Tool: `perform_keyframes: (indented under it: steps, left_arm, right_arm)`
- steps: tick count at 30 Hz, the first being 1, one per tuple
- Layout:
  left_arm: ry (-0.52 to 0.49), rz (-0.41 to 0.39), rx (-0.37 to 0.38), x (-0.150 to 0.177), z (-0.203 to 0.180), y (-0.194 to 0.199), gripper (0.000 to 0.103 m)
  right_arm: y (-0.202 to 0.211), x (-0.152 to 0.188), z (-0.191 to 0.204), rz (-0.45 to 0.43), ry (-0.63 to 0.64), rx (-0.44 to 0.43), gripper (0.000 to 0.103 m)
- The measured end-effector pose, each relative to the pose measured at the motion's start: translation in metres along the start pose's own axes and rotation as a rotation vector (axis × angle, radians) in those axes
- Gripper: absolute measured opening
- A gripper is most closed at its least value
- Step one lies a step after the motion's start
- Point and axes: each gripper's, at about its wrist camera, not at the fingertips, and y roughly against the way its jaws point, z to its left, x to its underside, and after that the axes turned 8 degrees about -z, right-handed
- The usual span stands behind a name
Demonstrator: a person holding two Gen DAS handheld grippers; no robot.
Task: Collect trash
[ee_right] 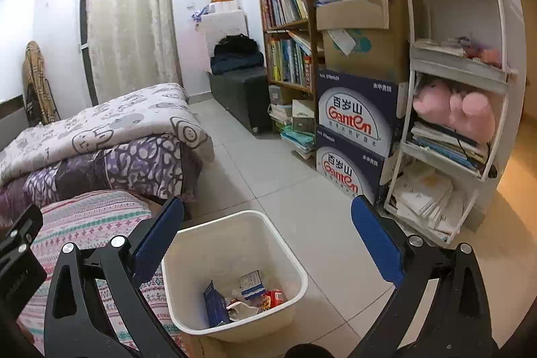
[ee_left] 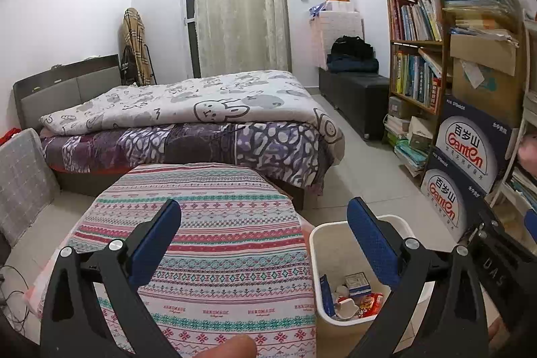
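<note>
In the left wrist view, the left gripper (ee_left: 265,240) is seen with its blue-padded fingers (ee_left: 156,242) spread wide, and nothing is held between them. Below and between the fingers a table covered by a striped patterned cloth (ee_left: 214,244) is seen, its top bare of loose items. Beyond the fingertips a bed (ee_left: 188,130) with a cartoon-print quilt is found. Behind the right finger a white bin (ee_left: 339,257) stands on the tiled floor, just beside the table edge, and the trash (ee_left: 352,297), made up of small boxes, crumpled paper and a red wrapper, is seen lying at its bottom. Further right, blue printed cartons (ee_left: 466,153) are stacked against a bookshelf (ee_left: 416,49).

In the right wrist view, the right gripper (ee_right: 268,240) is likewise seen with its fingers (ee_right: 161,244) set wide apart and empty. The clothed table (ee_right: 87,223) lies behind the left finger. The bin (ee_right: 231,257) sits between the fingers and below them, with the trash (ee_right: 248,297) gathered inside. Past the right fingertip the cartons (ee_right: 355,119) and a white rack (ee_right: 453,89) holding a pink plush are seen.
</note>
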Motion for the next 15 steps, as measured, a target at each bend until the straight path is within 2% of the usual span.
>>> perform_keyframes:
  steps: [6,15]
  left_arm:
    - [0.01,0.008,-0.008,0.0013,0.0063,0.0011,0.096]
    - [0.013,0.023,-0.015,0.0044,0.0088,-0.0028,0.096]
  right_arm:
    - [0.0077,0.0022,0.0085,-0.048,0.037,-0.007,0.096]
    - [0.0076,0.0042,0.0094,-0.04,0.036,-0.024,0.096]
